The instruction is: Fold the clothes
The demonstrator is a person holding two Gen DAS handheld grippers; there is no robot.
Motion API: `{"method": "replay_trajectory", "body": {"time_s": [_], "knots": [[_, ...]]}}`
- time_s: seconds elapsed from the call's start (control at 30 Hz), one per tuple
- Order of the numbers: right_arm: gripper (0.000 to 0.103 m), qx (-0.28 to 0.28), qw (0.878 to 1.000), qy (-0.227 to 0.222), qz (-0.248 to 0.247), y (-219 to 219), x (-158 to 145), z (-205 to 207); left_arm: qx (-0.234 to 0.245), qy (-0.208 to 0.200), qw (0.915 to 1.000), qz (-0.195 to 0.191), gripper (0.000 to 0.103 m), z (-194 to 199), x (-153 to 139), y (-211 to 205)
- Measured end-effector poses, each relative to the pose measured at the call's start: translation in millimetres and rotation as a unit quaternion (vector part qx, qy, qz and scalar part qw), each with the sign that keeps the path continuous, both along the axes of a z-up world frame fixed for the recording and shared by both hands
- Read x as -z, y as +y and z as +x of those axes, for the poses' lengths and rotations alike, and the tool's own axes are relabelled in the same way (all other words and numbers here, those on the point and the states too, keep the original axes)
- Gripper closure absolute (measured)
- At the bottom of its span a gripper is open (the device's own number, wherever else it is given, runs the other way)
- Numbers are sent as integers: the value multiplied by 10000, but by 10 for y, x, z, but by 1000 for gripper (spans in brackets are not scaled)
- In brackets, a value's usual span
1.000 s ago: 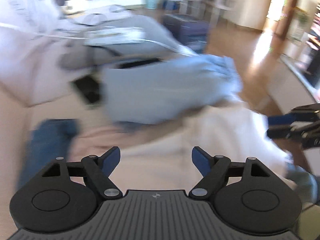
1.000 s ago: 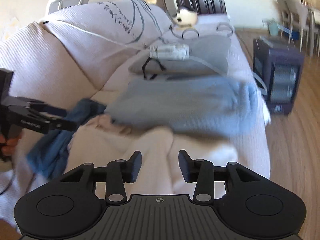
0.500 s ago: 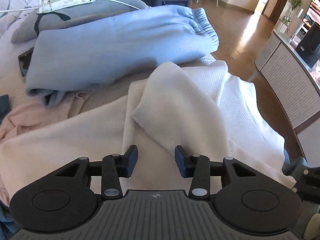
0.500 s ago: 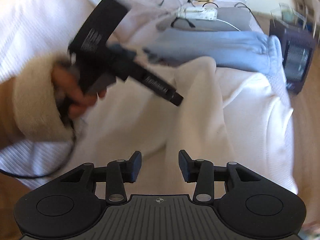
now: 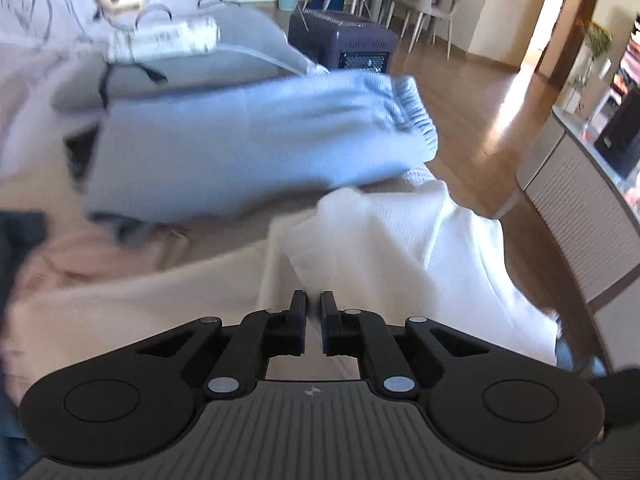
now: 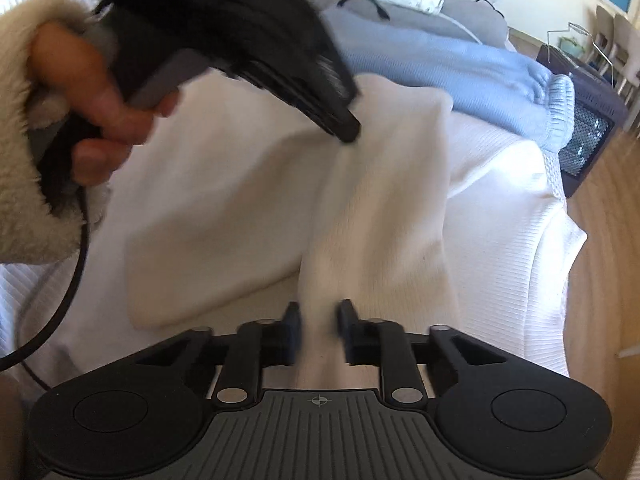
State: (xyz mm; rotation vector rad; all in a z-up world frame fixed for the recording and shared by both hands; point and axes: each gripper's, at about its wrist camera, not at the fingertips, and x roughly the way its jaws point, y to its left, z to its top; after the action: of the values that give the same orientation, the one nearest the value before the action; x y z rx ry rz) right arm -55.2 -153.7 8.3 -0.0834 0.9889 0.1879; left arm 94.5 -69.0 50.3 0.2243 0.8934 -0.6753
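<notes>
Grasping step: the left gripper (image 5: 313, 304), jaws nearly together, pinches the cream garment (image 6: 248, 184) lying on the sofa (image 6: 520, 240). The right gripper (image 6: 318, 314) is closing on a raised fold. Next, probably, both lift together.

No readable text or labels anywhere (motion blur).

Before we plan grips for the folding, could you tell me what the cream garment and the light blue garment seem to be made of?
Cream garment: apparently a soft matte knit; it drapes in rounded folds, faint ribbing.
Light blue garment: probably thicker matte knit or fleece, going by fine ribbing and a gathered elastic edge; blur leaves it uncertain.
</notes>
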Motion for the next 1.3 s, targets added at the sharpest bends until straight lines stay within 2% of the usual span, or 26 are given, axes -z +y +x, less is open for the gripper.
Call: {"method": "replay_trajectory", "body": {"time_s": [0.13, 0.2, 0.23, 0.3, 0.37, 0.4, 0.43, 0.5, 0.63, 0.77, 0.9, 0.97, 1.0, 1.13, 1.3], "knots": [[88, -177, 9969, 26, 761, -74, -106, -7, 5, -157, 9995, 289, 96, -92, -140, 178], [87, -262, 9953, 54, 934, -64, -133, 0, 21, -111, 9992, 372, 96, -54, -28, 218], [84, -225, 9957, 120, 886, -42, -100, 5, 6, -52, 9991, 419, 95, -16, 69, 208], [82, -154, 9954, 350, 874, -35, 25, 63, -63, 66, 9983, 582, 89, 73, 306, 163], [74, -126, 9944, 580, 874, -21, 139, 101, -112, 61, 9974, 710, 73, 120, 481, 138], [67, -172, 9947, 565, 837, 4, 139, 90, -129, -16, 9972, 739, 71, 117, 492, 138], [55, -214, 9951, 545, 802, 26, 136, 79, -147, -31, 9972, 730, 69, 113, 467, 158], [42, -260, 9959, 443, 747, 53, 105, 51, -180, -54, 9975, 688, 65, 107, 392, 227], [41, -73, 9955, 86, 939, -32, -20, -12, -304, -71, 9979, 565, 62, 78, 224, 448], [41, 577, 9910, -376, 1152, -266, -173, -109, -332, -40, 9986, 404, 60, -26, 92, 575], [42, 1245, 9819, -586, 1302, -509, -249, -230, -206, -124, 9996, 171, 60, -140, -26, 531], [45, 1635, 9754, -565, 1368, -653, -228, -197, -9, -189, 9998, 44, 62, -199, -90, 434], [54, 1739, 9731, -524, 1415, -687, -214, -213, 111, -229, 9997, -5, 63, -223, -106, 363], [69, 1767, 9734, -291, 1431, -720, -133, -225, 552, -169, 9983, -125, 70, -283, -75, 57], [70, 1509, 9836, 116, 980, -573, 28, -154, 801, 2, 9967, 98, 74, -330, 145, -225]]}}
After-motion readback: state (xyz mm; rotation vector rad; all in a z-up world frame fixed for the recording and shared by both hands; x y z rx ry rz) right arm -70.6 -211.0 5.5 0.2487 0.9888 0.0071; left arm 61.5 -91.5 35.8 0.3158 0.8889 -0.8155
